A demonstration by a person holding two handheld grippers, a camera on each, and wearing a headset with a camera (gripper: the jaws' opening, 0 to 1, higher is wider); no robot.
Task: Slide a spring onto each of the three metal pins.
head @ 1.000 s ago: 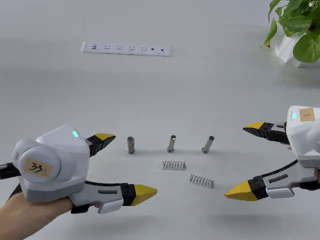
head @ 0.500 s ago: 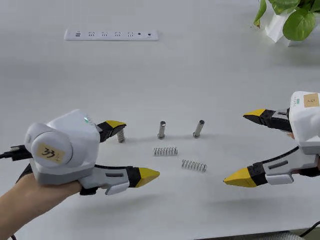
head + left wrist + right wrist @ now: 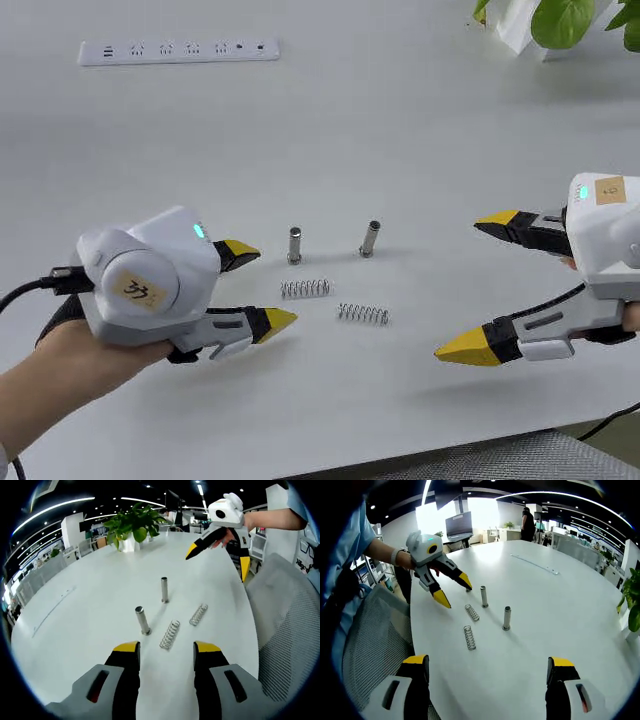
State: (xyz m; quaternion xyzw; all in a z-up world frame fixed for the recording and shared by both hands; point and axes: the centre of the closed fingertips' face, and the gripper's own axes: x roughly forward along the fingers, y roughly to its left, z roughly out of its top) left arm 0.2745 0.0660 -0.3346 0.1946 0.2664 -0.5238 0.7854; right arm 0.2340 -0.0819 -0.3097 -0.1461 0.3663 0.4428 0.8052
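found the left claw (image 3: 266,284) held low over the counter (image 3: 400,140) in a hand (image 3: 85,365), jaws parted moderately and gripping nothing; found the right claw (image 3: 465,286) well off to the other side, jaws spread wide, likewise gripping nothing; saw the first pin (image 3: 295,244) standing upright just beyond the left claw's upper tip, and the second pin (image 3: 370,239) upright near it, each with a bare shaft; saw the first spring (image 3: 305,289) lying flat on the counter just in front of the first pin, ahead of the left claw's tips and apart from them; saw the second spring (image 3: 363,314) lying flat near it, toward the right claw, not touching it; noted a power strip (image 3: 178,50) far back on the counter and a potted plant (image 3: 565,15) at the far corner
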